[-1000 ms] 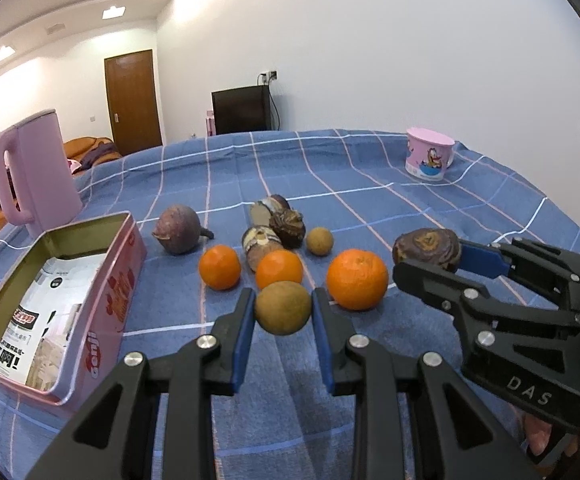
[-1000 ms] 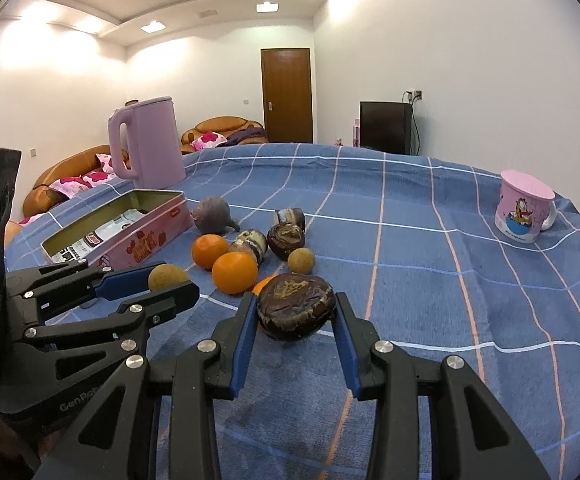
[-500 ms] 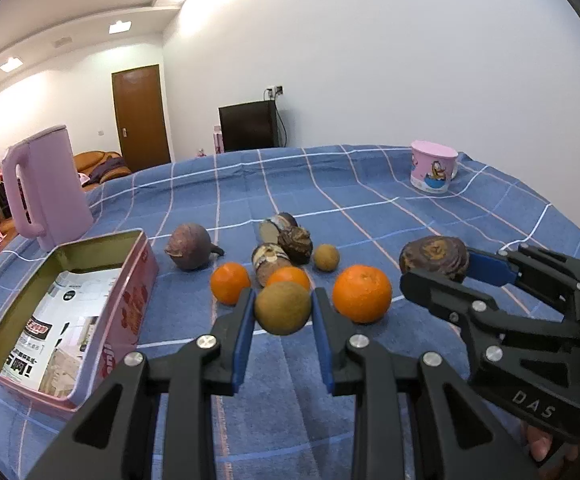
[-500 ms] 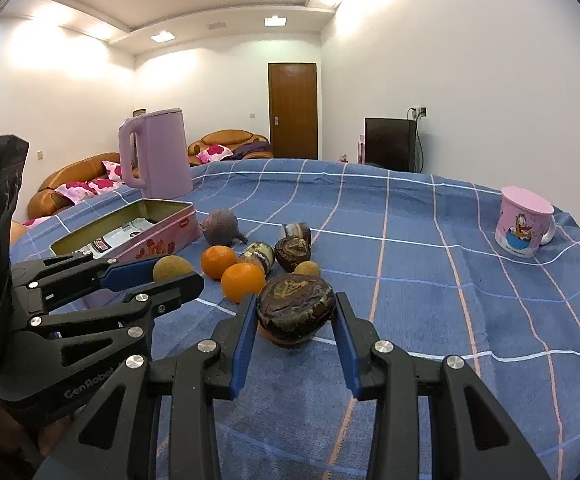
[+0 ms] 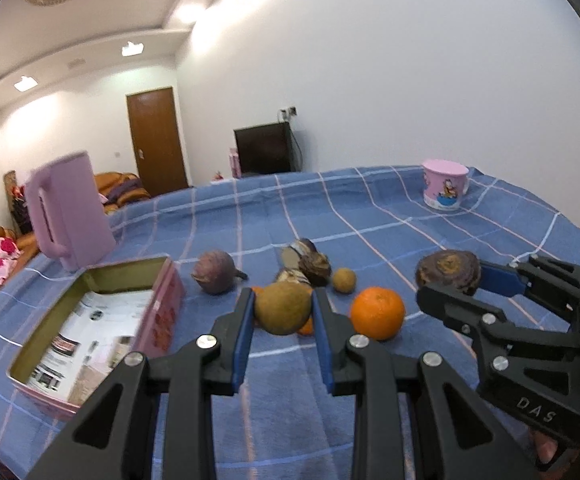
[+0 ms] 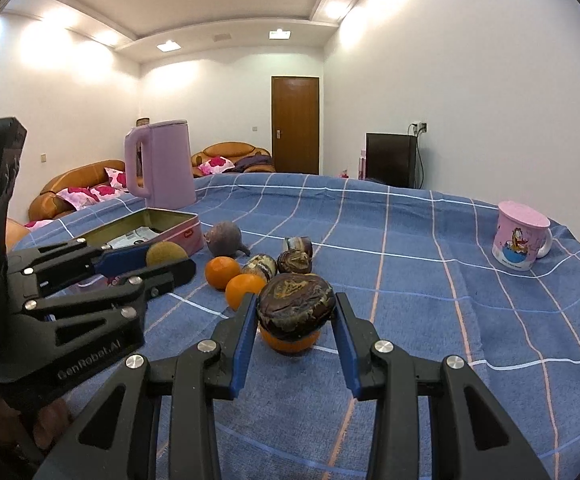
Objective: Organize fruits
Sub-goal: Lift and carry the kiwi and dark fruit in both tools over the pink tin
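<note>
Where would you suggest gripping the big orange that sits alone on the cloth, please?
Take the big orange across its widest middle, coming straight down from above. It is a smooth ball resting free on the blue checked cloth, so the pads should close at its equator or they may slip off. Both the left gripper and right gripper are full just now.

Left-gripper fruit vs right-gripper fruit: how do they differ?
The fruit in the left gripper is a round, plain brown-green fruit; the one in the right gripper is a flattened dark mottled fruit, wider than tall. The round one looks evenly matte, the mottled one wrinkled with tan streaks. Both are clamped between blue pads, lifted off the tablecloth.
</note>
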Available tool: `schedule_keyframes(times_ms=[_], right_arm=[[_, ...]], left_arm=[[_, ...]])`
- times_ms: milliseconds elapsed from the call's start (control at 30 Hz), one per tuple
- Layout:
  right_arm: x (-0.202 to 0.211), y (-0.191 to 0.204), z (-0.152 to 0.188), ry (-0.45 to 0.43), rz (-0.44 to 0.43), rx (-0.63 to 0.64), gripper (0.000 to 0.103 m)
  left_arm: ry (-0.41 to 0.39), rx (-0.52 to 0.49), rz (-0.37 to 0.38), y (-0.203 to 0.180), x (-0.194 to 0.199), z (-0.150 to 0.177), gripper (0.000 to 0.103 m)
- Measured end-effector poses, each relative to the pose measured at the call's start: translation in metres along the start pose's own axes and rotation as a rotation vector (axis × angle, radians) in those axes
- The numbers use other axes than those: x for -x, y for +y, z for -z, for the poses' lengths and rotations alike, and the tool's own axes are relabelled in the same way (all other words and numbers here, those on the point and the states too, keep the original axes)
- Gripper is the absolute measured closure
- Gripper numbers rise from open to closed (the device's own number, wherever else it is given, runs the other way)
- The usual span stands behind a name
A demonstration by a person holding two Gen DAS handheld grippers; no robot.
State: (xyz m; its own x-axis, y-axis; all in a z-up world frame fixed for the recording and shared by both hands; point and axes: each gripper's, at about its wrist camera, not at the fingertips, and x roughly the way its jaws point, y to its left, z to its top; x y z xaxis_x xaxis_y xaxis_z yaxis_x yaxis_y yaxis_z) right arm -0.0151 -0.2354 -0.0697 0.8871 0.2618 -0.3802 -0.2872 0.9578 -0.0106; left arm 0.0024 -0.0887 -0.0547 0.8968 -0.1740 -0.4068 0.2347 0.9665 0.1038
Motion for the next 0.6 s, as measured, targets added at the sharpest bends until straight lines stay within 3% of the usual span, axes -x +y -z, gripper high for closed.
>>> schedule_keyframes(times_ms=[300, 600], right_arm=[[-0.001, 0.010, -0.012, 0.006, -0.007, 0.017, 0.064], [-0.018, 0.035, -0.042, 0.006, -0.098, 0.037, 0.064]], left_arm=[[0.011, 0.036, -0.020, 0.021, 0.001, -0.006, 0.073], [0.038, 0.091, -0.083, 0.061, -0.001, -0.009, 0.073]])
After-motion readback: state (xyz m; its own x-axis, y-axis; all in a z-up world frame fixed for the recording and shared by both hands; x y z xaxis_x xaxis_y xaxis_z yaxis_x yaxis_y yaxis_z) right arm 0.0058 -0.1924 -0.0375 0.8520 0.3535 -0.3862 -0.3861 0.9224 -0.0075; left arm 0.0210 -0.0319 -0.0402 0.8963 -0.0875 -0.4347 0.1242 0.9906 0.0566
